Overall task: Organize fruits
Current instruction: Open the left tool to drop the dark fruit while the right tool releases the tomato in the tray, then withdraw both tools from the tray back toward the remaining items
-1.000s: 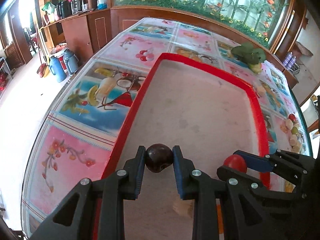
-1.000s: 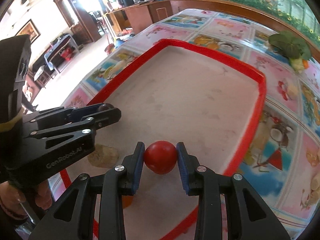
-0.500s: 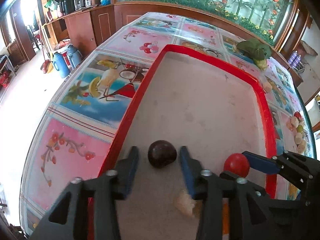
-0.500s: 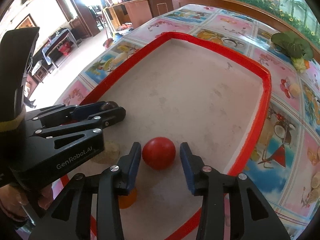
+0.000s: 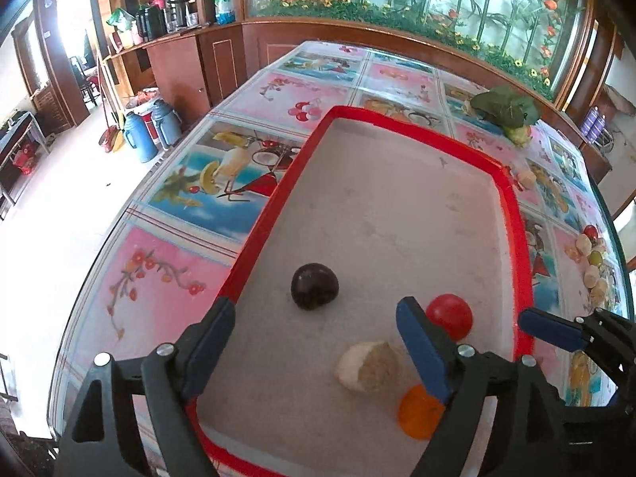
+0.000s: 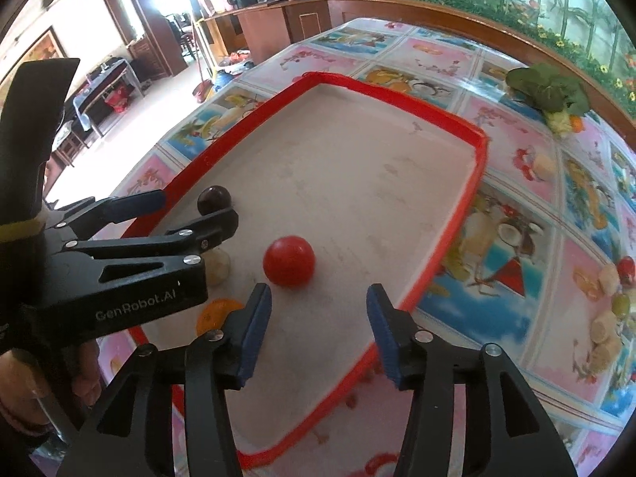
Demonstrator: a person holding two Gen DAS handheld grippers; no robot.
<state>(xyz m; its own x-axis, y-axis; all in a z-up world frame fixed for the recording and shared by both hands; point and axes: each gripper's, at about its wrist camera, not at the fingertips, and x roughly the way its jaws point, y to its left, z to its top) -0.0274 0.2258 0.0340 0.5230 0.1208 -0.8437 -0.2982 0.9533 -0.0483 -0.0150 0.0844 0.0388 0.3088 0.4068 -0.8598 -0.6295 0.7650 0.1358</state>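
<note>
A: Where are the fruits seen?

B: Four are lying in the red-rimmed tray (image 5: 512, 206) on the worktop (image 5: 167, 278), all at its near end. A dark plum (image 5: 314, 286) is found close to the left rim. A red ball (image 5: 451, 316) is placed nearer the right rim. A pale piece (image 5: 369, 365) and an orange one (image 5: 417, 417) are seen closer to the near rim, between these two.

A: How are the left fingers (image 5: 216, 340) set?

B: The left gripper (image 5: 314, 351) is being opened and its fingers are already spread wide. The plum is just beyond the tips, apart from both pads, so nothing is held. The pale piece is seen low between them, not touched.

A: And the right gripper (image 6: 318, 332)?

B: It is also being opened, to a medium gap. The red ball is resting on the tray floor just ahead of the tips, free of both fingers.

A: Is anything seen outside the tray?

B: A green leafy bunch (image 6: 548, 87) is lying toward the far right corner of the worktop. A small heap of fruit (image 6: 612, 302) is kept at the right edge.
</note>
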